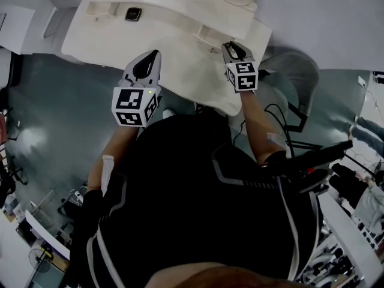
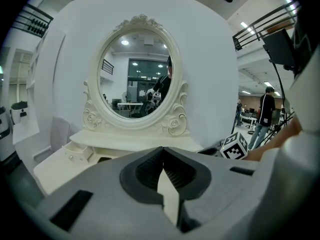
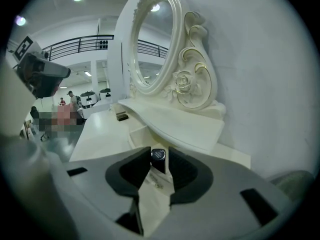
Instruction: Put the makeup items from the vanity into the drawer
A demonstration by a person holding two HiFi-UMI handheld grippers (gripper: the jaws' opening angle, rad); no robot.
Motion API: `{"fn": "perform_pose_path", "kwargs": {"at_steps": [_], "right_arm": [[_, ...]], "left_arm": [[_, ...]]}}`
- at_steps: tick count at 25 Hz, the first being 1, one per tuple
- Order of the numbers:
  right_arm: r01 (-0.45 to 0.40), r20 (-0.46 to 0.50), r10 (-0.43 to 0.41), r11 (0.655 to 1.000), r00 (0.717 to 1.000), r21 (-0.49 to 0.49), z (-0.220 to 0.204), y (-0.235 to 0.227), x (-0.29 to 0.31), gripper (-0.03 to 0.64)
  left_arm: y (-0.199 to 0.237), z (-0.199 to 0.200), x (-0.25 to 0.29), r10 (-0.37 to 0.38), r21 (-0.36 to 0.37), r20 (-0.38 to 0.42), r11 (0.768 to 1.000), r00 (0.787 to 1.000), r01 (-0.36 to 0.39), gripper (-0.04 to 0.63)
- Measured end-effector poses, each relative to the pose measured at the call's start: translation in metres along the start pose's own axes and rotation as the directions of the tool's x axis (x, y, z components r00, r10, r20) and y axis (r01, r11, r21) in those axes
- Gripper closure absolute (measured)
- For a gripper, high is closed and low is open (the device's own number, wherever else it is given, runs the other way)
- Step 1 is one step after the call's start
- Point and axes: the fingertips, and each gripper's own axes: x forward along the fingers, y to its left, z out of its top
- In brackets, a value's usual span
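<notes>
- Your right gripper [image 3: 159,152] has its fingers slightly apart, with a dark makeup tube [image 3: 158,158] upright between them, beside the vanity table's [image 3: 100,129] small drawer [image 3: 138,134].
- Your left gripper's [image 2: 163,151] fingers meet, empty.

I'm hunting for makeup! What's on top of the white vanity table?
A small dark item lies on the tabletop. A dark tube sits between the right gripper's jaws. That gripper covers the spot beneath it.

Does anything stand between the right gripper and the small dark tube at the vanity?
Nothing visible does. The dark tube stands upright directly between the right gripper's jaw tips, close against one jaw with a slim gap at the other. Nothing else lies between the pads and it.
</notes>
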Motion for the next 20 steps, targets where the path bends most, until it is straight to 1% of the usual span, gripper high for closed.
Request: {"fn": "perform_pose_path", "kwargs": {"at_steps": [5, 10, 12, 15, 18, 20], "right_arm": [[-0.012, 0.0, 0.012, 1.0, 1.0, 0.0, 0.003, 0.001, -0.002, 0.472], [-0.014, 0.036, 0.014, 1.0, 0.999, -0.01, 0.02, 0.004, -0.015, 0.46], [-0.013, 0.054, 0.013, 1.0, 0.998, 0.01, 0.029, 0.004, -0.02, 0.459], [-0.012, 0.084, 0.008, 0.999, 0.996, 0.042, 0.062, -0.013, -0.005, 0.451], [0.013, 0.122, -0.016, 1.0, 0.992, 0.027, 0.101, -0.034, 0.002, 0.453], [0.026, 0.157, -0.027, 1.0, 0.987, 0.011, 0.122, -0.036, -0.009, 0.454]], "left_arm": [[0.0, 0.001, 0.003, -0.007, 0.002, 0.004, 1.0, 1.0, 0.007, 0.591], [-0.004, 0.007, 0.001, -0.022, 0.007, 0.024, 1.0, 0.999, 0.022, 0.591], [-0.004, 0.011, 0.002, -0.029, 0.007, 0.034, 1.0, 0.999, 0.028, 0.592], [0.013, 0.027, 0.03, -0.032, 0.006, 0.057, 0.999, 0.998, 0.032, 0.592], [0.03, 0.047, 0.065, -0.058, 0.012, 0.083, 0.998, 0.995, 0.057, 0.592], [0.033, 0.055, 0.07, -0.068, 0.014, 0.101, 0.998, 0.993, 0.067, 0.592]]}}
